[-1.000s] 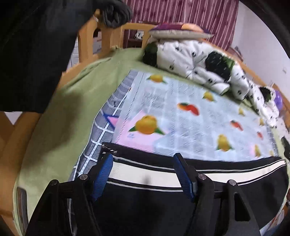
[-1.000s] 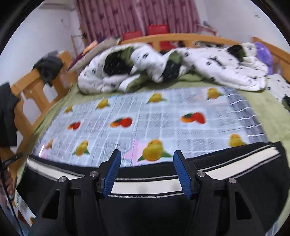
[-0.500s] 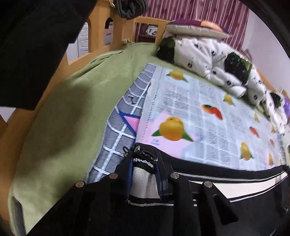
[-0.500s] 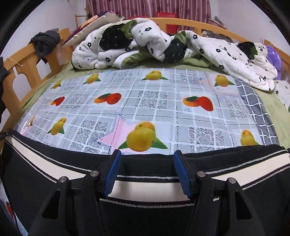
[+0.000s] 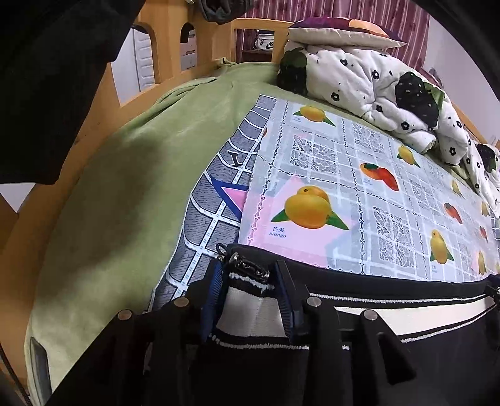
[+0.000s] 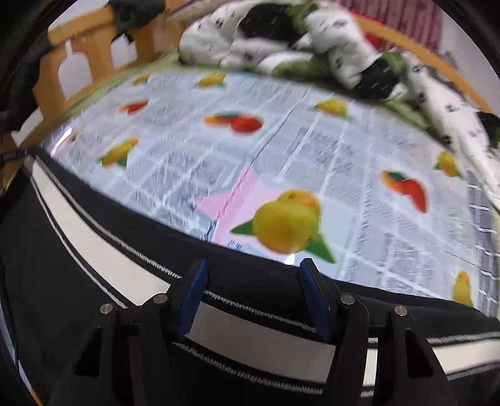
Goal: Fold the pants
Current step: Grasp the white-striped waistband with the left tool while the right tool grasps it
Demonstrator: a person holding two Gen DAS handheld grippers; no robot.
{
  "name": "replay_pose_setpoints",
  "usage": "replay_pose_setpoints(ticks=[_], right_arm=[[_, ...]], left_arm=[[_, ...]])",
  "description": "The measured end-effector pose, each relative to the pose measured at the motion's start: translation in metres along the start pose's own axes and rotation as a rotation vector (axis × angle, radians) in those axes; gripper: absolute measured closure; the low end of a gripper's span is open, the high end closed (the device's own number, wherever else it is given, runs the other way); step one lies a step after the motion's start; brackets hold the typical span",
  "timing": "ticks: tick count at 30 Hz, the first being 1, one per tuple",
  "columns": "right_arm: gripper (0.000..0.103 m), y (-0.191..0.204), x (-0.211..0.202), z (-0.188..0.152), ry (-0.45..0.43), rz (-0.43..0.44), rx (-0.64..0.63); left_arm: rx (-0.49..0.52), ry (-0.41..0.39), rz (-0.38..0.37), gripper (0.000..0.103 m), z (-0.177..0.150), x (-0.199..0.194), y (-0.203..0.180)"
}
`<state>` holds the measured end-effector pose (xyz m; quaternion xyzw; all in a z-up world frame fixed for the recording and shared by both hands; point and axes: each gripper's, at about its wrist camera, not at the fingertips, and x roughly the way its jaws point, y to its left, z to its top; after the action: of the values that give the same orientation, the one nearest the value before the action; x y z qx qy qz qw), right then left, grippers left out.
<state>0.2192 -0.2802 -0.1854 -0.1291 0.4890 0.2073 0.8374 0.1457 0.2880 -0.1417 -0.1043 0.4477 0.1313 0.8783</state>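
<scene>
Black pants with a white side stripe lie along the near edge of the bed, on its fruit-printed plastic sheet. Left gripper: jaws clamped on the bunched pants end by a metal zipper pull. Right gripper: jaws spread, straddling the stripe, fabric ungripped.

Black pants — white side stripe

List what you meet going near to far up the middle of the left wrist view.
left claw shut on the pants' white stripe → metal zipper pull → mango-print mat → black-and-white flowered quilt → pillow → striped maroon curtain.
</scene>
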Motion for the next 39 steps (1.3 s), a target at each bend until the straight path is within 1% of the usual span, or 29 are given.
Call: replay_pose_setpoints(ticks=[1, 2, 3, 4, 5, 6, 8, 10, 11, 13, 14, 15, 17, 18, 19, 20, 22, 24, 26, 27, 29, 30, 31, 32, 33, 34, 35, 37, 39], right_arm=[[0.048, 0.0, 0.003, -0.001, -0.003, 0.009, -0.009], [0.063, 0.0, 0.002, -0.002, -0.017, 0.022, -0.019], [0.089, 0.003, 0.001, -0.002, -0.021, 0.027, -0.041], [0.098, 0.007, -0.001, -0.002, -0.008, 0.038, -0.067], [0.099, 0.011, -0.005, -0.002, -0.012, 0.023, -0.092], [0.1, 0.015, -0.012, -0.002, -0.039, 0.009, -0.112], [0.1, 0.01, -0.026, 0.001, -0.106, 0.033, -0.071], [0.1, 0.001, -0.028, 0.004, -0.142, 0.048, -0.022], [0.1, 0.001, -0.022, 0.004, -0.139, 0.042, -0.006], [0.1, 0.006, 0.0, 0.002, -0.086, 0.004, -0.004], [0.099, 0.011, 0.008, 0.0, -0.084, -0.026, -0.013], [0.099, 0.013, 0.008, -0.001, -0.105, -0.046, -0.002], [0.094, 0.009, 0.001, 0.004, -0.103, -0.042, 0.03], [0.094, 0.003, -0.008, 0.006, -0.118, -0.035, 0.051], [0.089, -0.005, -0.022, 0.007, -0.139, -0.041, 0.064], [0.076, -0.012, -0.032, 0.008, -0.152, -0.058, 0.072], [0.057, -0.034, -0.06, 0.002, -0.194, -0.109, 0.101], [0.055, -0.052, -0.078, -0.01, -0.217, -0.159, 0.103], [0.051, -0.068, -0.078, -0.019, -0.182, -0.201, 0.084], [0.05, -0.074, -0.075, -0.023, -0.155, -0.203, 0.081], [0.051, -0.082, -0.061, -0.031, -0.106, -0.167, 0.092], [0.051, -0.085, -0.051, -0.033, -0.086, -0.165, 0.099], [0.06, -0.087, -0.033, -0.037, -0.035, -0.205, 0.092], [0.063, -0.088, -0.02, -0.04, -0.008, -0.236, 0.078], [0.064, -0.088, -0.018, -0.042, -0.045, -0.246, 0.081], [0.064, -0.09, -0.017, -0.04, -0.056, -0.247, 0.098], [0.068, -0.092, -0.015, -0.038, -0.045, -0.247, 0.113], [0.077, -0.093, -0.013, -0.035, -0.036, -0.28, 0.13], [0.078, -0.089, -0.012, -0.035, -0.048, -0.318, 0.133]], left_arm=[[-0.004, 0.002, -0.004, 0.076, 0.0, 0.001, 0.0], [-0.003, 0.005, -0.003, 0.078, -0.001, 0.001, 0.0], [0.002, 0.003, -0.006, 0.081, -0.001, 0.0, 0.0], [0.004, -0.006, -0.01, 0.081, -0.001, -0.003, 0.0], [-0.01, -0.019, -0.024, 0.082, -0.001, -0.006, 0.003], [-0.023, -0.025, -0.035, 0.082, 0.0, -0.008, 0.004], [-0.052, -0.036, -0.053, 0.082, 0.001, -0.01, 0.009], [-0.07, -0.017, -0.039, 0.081, 0.001, 0.001, 0.01], [-0.073, -0.007, -0.025, 0.081, 0.0, 0.007, 0.009], [-0.05, 0.011, 0.028, 0.08, -0.002, 0.019, 0.001], [-0.028, 0.005, 0.059, 0.079, -0.003, 0.02, -0.005], [-0.011, 0.001, 0.075, 0.078, -0.003, 0.019, -0.008], [0.044, -0.008, 0.127, 0.068, -0.003, 0.01, -0.02], [0.055, -0.013, 0.14, 0.053, -0.003, 0.006, -0.021], [0.066, -0.029, 0.158, 0.042, -0.004, 0.0, -0.025], [0.072, -0.066, 0.167, 0.039, -0.005, -0.011, -0.029], [0.082, -0.105, 0.149, 0.039, -0.005, -0.024, -0.034], [0.095, -0.12, 0.111, 0.039, -0.004, -0.032, -0.043], [0.093, -0.111, 0.067, 0.039, -0.003, -0.034, -0.052], [0.088, -0.102, 0.047, 0.039, -0.003, -0.033, -0.056], [0.08, -0.096, -0.009, 0.039, -0.004, -0.034, -0.066], [0.089, -0.092, -0.027, 0.039, -0.005, -0.032, -0.072], [0.106, -0.08, -0.024, 0.039, -0.006, -0.03, -0.079], [0.115, -0.074, -0.018, 0.039, -0.008, -0.028, -0.085], [0.121, -0.068, -0.016, 0.039, -0.009, -0.026, -0.089], [0.123, -0.061, -0.02, 0.039, -0.009, -0.023, -0.093], [0.122, -0.052, -0.026, 0.039, -0.009, -0.021, -0.096], [0.123, -0.046, -0.032, 0.039, -0.01, -0.019, -0.102], [0.135, -0.046, -0.038, 0.039, -0.012, -0.018, -0.109]])
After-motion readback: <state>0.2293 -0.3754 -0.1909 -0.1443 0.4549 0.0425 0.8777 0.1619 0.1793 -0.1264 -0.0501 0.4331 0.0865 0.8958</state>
